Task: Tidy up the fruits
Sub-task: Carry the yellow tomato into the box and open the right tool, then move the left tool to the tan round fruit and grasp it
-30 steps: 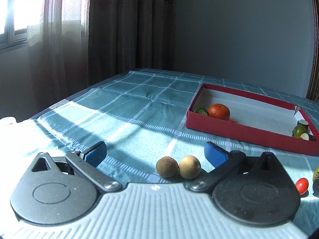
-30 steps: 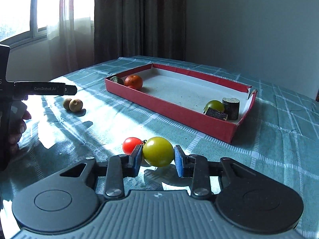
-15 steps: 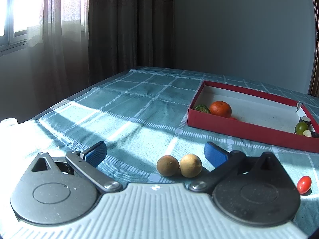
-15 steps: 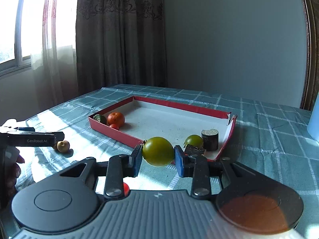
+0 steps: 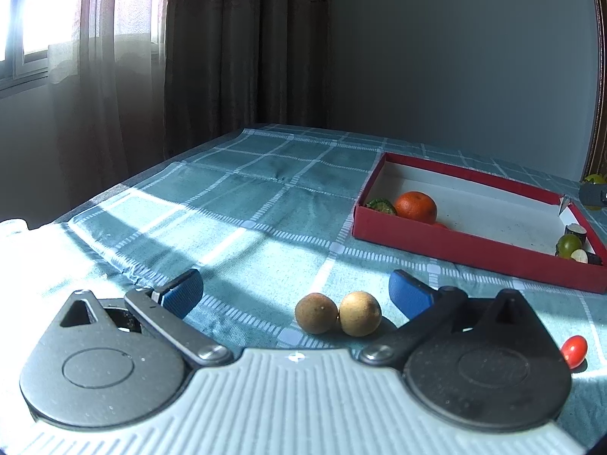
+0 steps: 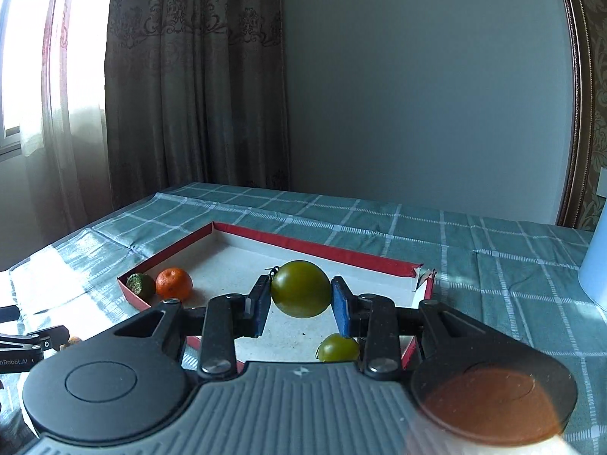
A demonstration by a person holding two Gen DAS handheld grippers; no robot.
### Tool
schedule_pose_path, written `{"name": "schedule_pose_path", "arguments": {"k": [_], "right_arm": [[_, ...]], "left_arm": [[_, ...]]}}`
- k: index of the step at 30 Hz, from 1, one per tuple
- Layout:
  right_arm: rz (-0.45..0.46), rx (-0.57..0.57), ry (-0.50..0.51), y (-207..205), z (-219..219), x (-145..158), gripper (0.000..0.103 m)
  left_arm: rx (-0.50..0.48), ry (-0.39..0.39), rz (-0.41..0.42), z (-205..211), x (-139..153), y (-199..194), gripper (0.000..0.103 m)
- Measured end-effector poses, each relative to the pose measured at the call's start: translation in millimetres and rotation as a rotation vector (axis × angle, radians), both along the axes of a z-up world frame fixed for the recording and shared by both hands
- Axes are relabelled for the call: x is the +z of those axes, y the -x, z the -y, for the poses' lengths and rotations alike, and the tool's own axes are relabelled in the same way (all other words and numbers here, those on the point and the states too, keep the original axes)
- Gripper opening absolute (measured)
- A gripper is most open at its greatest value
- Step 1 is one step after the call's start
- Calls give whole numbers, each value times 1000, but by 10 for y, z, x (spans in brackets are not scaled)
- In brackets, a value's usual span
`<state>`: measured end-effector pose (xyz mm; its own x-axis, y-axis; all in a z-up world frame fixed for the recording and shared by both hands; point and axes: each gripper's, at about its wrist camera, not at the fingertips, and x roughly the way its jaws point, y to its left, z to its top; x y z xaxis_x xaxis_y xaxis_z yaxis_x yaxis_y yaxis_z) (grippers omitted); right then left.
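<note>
The red tray (image 6: 315,252) now sits right under the right gripper (image 6: 301,295), lifted off the cloth and clamped on the green tomato (image 6: 301,294), ready to drop; left gripper (image 5: 296,292) waits wide open, empty, around two longans (image 5: 337,313)

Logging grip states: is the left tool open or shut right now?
Open. The left tool has its blue pads spread wide apart, with two small brown fruits lying on the tablecloth between them, untouched.
</note>
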<state>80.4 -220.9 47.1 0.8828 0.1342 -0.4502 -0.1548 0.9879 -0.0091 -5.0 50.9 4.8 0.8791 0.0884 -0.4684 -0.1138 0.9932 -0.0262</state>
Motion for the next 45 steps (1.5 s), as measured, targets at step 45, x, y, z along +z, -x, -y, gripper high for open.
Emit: {"name": "schedule_pose_path", "arguments": {"k": [45], "right_arm": [[-90,-15,-111,852,281,-508,70]], "left_arm": [[-177,-58,113,-137,34,402,103]]}}
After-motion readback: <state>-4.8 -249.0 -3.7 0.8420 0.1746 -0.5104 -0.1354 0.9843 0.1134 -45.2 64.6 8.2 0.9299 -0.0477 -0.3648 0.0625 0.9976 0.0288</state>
